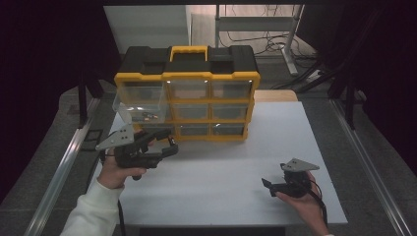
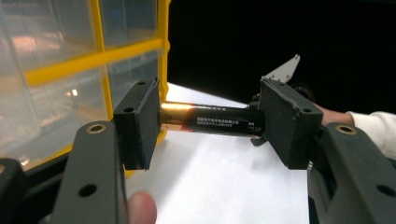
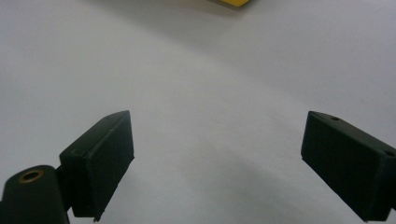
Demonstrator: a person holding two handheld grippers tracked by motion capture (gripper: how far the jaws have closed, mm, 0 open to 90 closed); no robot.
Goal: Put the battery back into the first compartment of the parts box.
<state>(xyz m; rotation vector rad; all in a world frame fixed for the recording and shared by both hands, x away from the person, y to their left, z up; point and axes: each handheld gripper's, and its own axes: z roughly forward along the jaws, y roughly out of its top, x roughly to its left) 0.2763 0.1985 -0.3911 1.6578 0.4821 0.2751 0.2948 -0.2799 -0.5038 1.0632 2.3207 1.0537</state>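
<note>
My left gripper is shut on a black and copper AA battery, held end to end between its pads. In the high view the left gripper hovers just in front of the lower left drawers of a yellow and black organizer. The organizer's top left clear drawer is pulled out, with small items inside. My right gripper is open over bare white table; in the high view the right gripper sits at the front right.
The white tabletop has metal rails along both sides, the left rail close to my left hand. The organizer's yellow frame stands to the left of the battery. Beyond the table are a desk frame and cables.
</note>
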